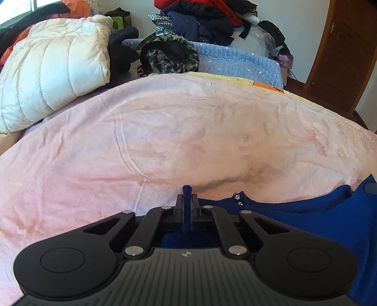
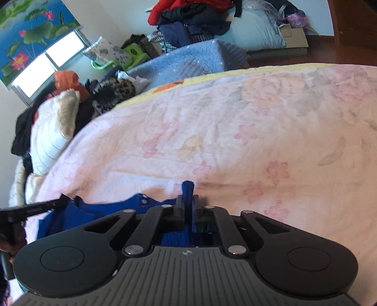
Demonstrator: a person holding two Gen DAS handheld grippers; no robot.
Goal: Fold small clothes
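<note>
A small royal-blue knit garment (image 1: pixel 306 216) with tiny shiny buttons lies at the near edge of a pink flowered blanket (image 1: pixel 176 131). My left gripper (image 1: pixel 187 200) is shut on a pinched fold of this blue knit, which sticks up between the black fingers. In the right wrist view my right gripper (image 2: pixel 188 200) is likewise shut on another fold of the blue garment (image 2: pixel 99 209). The left gripper's black finger (image 2: pixel 47 204) shows at the left of the right wrist view, at the garment's far end. Most of the garment is hidden under the gripper bodies.
A white puffer jacket (image 1: pixel 54 66) lies at the bed's back left, beside a leopard fur-trimmed piece (image 1: pixel 169 56) and a light blue blanket (image 1: pixel 235 61). A heap of dark and red clothes (image 1: pixel 207 18) sits behind. A wooden door (image 1: pixel 341 51) stands at right.
</note>
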